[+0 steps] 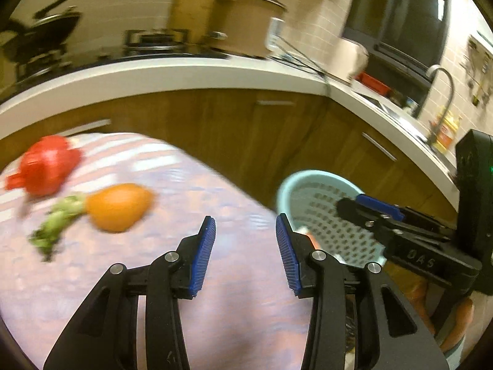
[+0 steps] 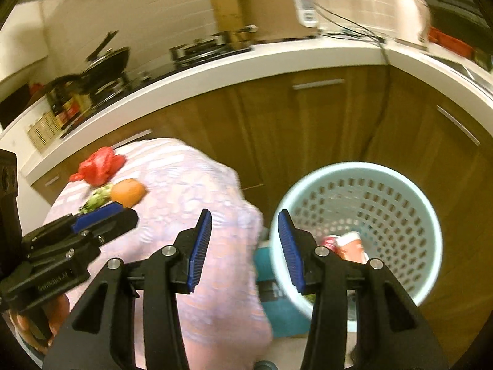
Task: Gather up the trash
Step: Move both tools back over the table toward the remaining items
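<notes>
crumpled red wrapper (image 1: 46, 166) lies blurred beside orange peel (image 1: 118, 206); both hand-held grippers (image 1: 245, 246) (image 2: 245, 246) spread, empty.

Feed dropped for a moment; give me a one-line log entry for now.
left gripper: open, empty | right gripper: open, empty | table: red wrapper, orange peel, greens | bin: some trash inside

The right tool (image 2: 245, 246) hangs with its blue pads spread and empty above the desk (image 2: 197, 185) edge, beside a pale blue basket (image 2: 431, 215) holding a red-and-white wrapper (image 2: 348, 242), while the left tool (image 2: 104, 217) reaches toward an orange (image 2: 128, 192).
</notes>
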{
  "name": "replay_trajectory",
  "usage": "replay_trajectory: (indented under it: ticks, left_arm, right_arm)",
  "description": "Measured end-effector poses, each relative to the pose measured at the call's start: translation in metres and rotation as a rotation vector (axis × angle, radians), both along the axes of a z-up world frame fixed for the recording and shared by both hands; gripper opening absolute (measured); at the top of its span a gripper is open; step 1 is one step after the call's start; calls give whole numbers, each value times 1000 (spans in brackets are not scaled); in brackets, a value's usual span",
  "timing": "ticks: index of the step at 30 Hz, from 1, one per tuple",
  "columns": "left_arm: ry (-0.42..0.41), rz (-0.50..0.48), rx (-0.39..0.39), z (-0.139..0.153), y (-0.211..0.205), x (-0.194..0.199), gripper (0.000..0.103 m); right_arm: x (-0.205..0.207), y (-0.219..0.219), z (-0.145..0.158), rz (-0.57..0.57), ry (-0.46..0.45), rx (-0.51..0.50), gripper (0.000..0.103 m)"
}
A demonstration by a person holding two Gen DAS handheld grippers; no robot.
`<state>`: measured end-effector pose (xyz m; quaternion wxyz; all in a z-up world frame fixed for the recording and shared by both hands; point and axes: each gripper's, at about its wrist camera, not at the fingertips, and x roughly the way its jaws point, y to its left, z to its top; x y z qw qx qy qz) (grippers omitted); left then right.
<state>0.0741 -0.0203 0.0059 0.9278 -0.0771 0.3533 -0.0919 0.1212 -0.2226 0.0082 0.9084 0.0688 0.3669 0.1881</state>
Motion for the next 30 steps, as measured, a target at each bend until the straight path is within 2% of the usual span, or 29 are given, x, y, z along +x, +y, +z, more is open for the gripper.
replay_trajectory:
  ticks: [7, 11, 18, 21, 24, 26, 30]
  left_arm:
    - [13, 187, -13, 0, 93, -12, 40]
    - [42, 244, -6, -7, 126, -11, 40]
    - [97, 258, 97, -28, 141, 16, 40]
    - [82, 268, 142, -31, 144, 23, 49]
    - [74, 273, 155, -31, 145, 30, 54]
    - [74, 276, 163, -34, 149, 30, 54]
    - [86, 282, 156, -42, 158, 33, 54]
  right_arm:
    - [7, 69, 10, 111, -25, -33, 41]
    - [14, 108, 10, 168, -37, -45, 41]
    - [33, 149, -1, 236, 1, -57, 41]
    - [38, 160, -1, 253, 0, -74, 41]
    - [45, 170, -1, 273, 0, -87, 44]
    - [52, 177, -4, 280, 3, -92, 49]
    - [66, 189, -16, 291, 30, -107, 49]
